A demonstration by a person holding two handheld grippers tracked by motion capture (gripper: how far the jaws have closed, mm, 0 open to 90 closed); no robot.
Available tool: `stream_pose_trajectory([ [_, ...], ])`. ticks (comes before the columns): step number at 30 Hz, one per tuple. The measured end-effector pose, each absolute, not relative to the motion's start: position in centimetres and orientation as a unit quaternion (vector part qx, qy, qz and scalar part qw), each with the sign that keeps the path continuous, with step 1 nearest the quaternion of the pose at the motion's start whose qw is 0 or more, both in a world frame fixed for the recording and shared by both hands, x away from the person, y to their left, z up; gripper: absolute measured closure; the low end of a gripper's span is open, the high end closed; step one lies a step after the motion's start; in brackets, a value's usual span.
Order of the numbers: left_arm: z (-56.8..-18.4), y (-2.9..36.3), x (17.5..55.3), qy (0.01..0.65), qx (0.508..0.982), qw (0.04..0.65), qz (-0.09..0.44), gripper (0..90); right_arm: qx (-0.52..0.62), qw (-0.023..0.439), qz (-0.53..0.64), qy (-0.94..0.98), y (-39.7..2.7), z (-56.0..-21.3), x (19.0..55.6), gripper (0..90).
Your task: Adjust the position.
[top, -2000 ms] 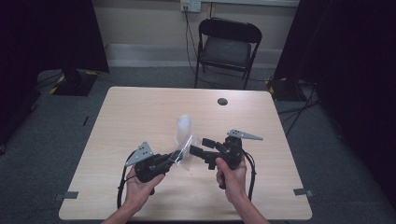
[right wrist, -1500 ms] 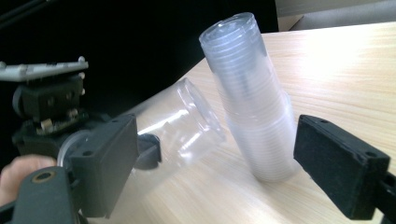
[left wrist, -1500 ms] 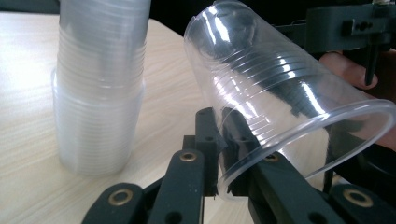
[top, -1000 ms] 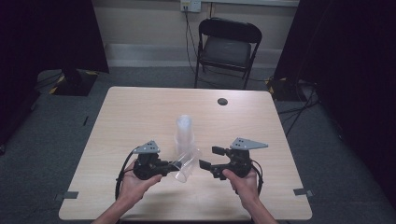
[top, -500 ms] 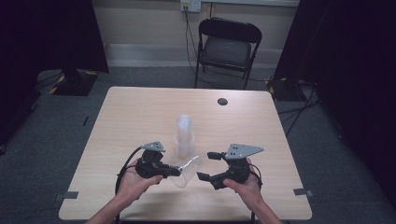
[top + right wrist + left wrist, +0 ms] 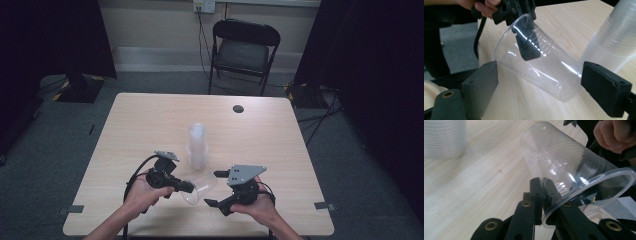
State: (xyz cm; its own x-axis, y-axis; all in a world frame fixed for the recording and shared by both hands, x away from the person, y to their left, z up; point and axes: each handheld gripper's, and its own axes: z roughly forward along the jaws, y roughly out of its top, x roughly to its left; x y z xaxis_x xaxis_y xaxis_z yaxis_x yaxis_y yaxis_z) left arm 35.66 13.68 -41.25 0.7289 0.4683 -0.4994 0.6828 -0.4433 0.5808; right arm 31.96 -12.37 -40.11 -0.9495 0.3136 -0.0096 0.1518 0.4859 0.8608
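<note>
**Single cup separated; right gripper released**

Step in hand: I judge this to be the hand-off of one clear, ribbed plastic cup point(image 6: 199, 187) taken off the stack.

Tool state:
- My left gripper point(image 6: 186, 187) is clenched on the cup's wall at the rim: one jaw inside the mouth, the other outside, as the left gripper view shows point(image 6: 541, 195).
- My right gripper point(image 6: 214, 189) has just been opening its jaws and now stands wide, released. In the right gripper view its two pads flank the cup point(image 6: 541, 70) without pressing on it.

Location of the cup: it hangs tilted just above the light wooden table point(image 6: 150, 120), directly ahead of the left gripper's jaws and between the right gripper's pads. Its mouth faces the left gripper; its closed base points toward the tall stack of clear plastic cups point(image 6: 197, 145), which stands upright just beyond both tools.

Appearance: thin, transparent, horizontally ribbed, with a rolled rim; undented as far as I can tell.

Next move, as I judge it: turn the left wrist to bring the cup upright and set it down beside the stack, keeping a light pinch, since the thin wall would buckle easily.
</note>
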Motion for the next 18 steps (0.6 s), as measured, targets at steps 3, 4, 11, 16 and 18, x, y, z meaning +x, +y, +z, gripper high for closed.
stream_pose_trajectory([
  [3, -41.3, 13.5, 35.8, 0.343, 0.839, 0.395, -0.147, 87.7, 0.118, 0.100, 0.478, 0.864, -12.0, -40.2, 31.7, 14.5],
  [4, -41.3, 13.5, 35.8, 0.345, 0.840, 0.390, -0.149, 87.7, 0.115, 0.107, 0.474, 0.866, -11.8, -40.2, 31.6, 15.0],
  [11, -41.6, 13.2, 36.1, 0.350, 0.843, 0.371, -0.174, 87.7, 0.073, 0.128, 0.441, 0.885, -10.7, -41.0, 31.2, 15.7],
  [16, -41.4, 12.7, 36.4, 0.342, 0.849, 0.358, -0.183, 87.7, 0.054, 0.142, 0.430, 0.890, -10.2, -41.2, 31.1, 15.8],
  [18, -41.0, 12.4, 36.5, 0.343, 0.849, 0.361, -0.179, 87.8, 0.051, 0.146, 0.428, 0.891, -10.0, -41.3, 31.2, 15.6],
])
